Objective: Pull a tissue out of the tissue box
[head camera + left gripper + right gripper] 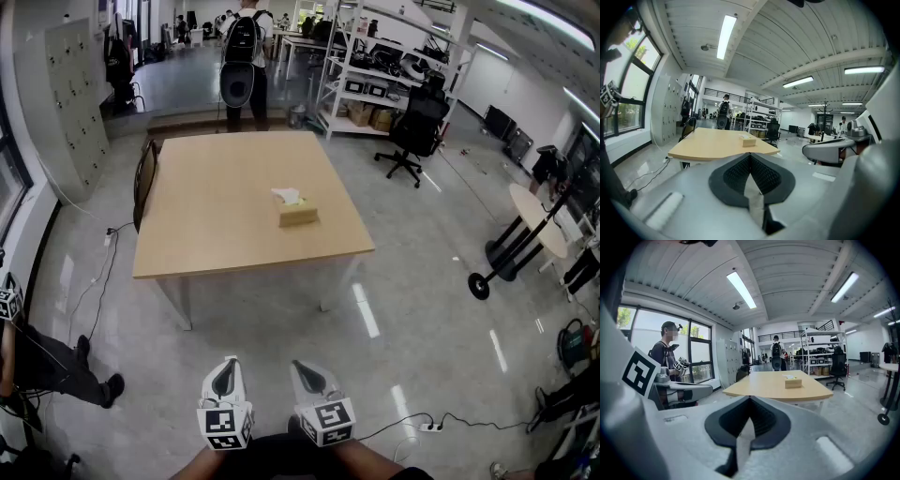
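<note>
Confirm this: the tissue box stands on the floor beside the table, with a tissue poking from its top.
Not right. The head view shows the tissue box standing on the table, not down beside it; a tissue does poke from its top.

The left gripper [750, 157] is pointing across the room toward a pale wooden table [710, 144], its two dark ribbed jaws pressing together with nothing between them. A tan tissue box [748, 142] is sitting on the table's far right part, a white tissue [743, 136] sticking out of its top. A dark chair [688, 127] is standing at the table's left side. Beyond, a person with a backpack [724, 112] is standing by white shelving [757, 118], near a black office chair [773, 131]. The right gripper [820, 151] is showing just beside, at the right. Long ceiling lights [725, 31] are glowing overhead.
</note>
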